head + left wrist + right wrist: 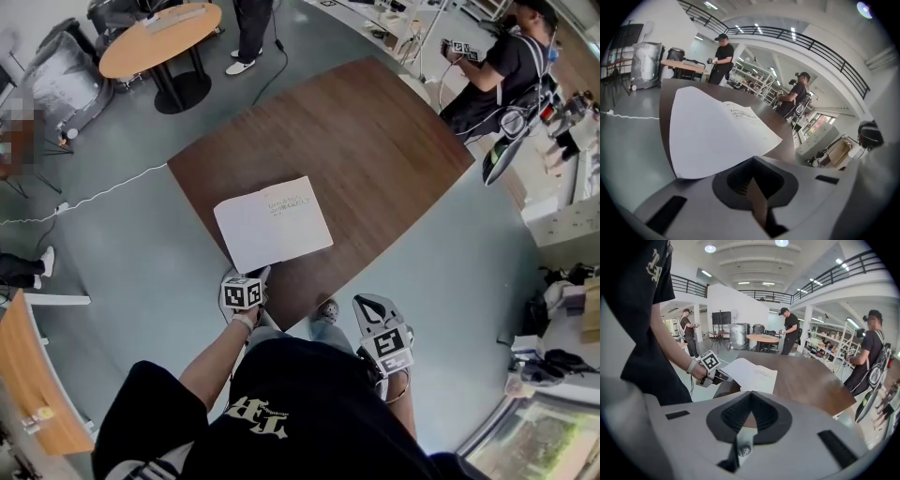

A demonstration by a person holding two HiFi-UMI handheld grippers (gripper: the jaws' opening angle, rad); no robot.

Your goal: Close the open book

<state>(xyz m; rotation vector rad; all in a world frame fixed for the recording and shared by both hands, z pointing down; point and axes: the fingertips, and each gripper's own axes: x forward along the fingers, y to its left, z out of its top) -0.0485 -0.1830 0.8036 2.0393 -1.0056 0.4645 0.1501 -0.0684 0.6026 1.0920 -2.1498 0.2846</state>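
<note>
White paper is all I see of the thin rectangular book (pixel 272 225): one plain face turned up, with a few lines of small print near its far right corner that I cannot read. I cannot make out a spine or tell which edge is bound. It lies flat on the dark brown wooden tabletop (pixel 394 159), close to the corner nearest me. Its long axis runs from my left to my right, with the right end angled a little away from me.

My left gripper (pixel 752 161) sits at the book's near left corner. Its fingers are pressed together with nothing between them. Their tips block the spot where they meet the page edge, so I cannot tell whether they touch it.

My right gripper (pixel 750 394) hangs by my body over the grey floor (pixel 450 281), well apart from the book. Its fingers are closed too and hold nothing. My black shirt (pixel 309 412) hides most of my right arm.
</note>
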